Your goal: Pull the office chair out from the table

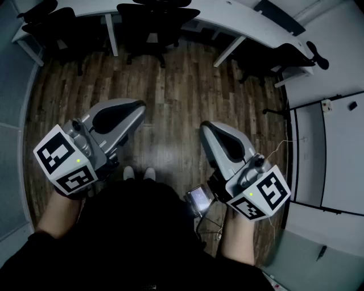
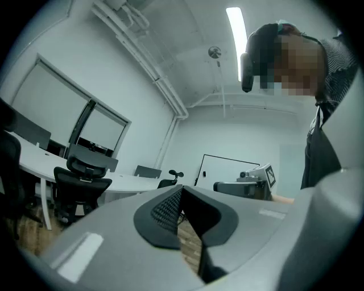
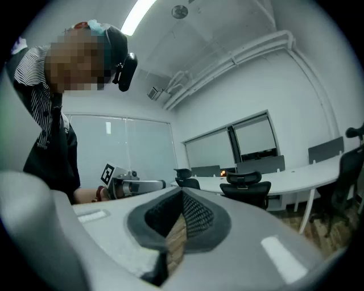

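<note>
Office chair (image 1: 154, 24) tucked under white table (image 1: 227, 21); left gripper (image 1: 135, 109), right gripper (image 1: 208, 129) well short of table, both jaws closed on nothing

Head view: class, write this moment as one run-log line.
left gripper: shut, empty | right gripper: shut, empty | office chair: at table, untouched | pull: not yet begun

Dark wood-plank floor (image 1: 176, 85), with a pale sheen near the middle. Along its far edge, long curved white table (image 1: 227, 17) on slanted white legs (image 1: 228, 51). Standing on the planks, close against the table: black office chair (image 1: 153, 23) at centre, second black chair (image 1: 45, 25) at left, third black chair (image 1: 276, 57) at right. On the tabletop, flat dark grey panel (image 1: 278, 17). Nearer, white shoe toes (image 1: 139, 172) on the floor.
</note>
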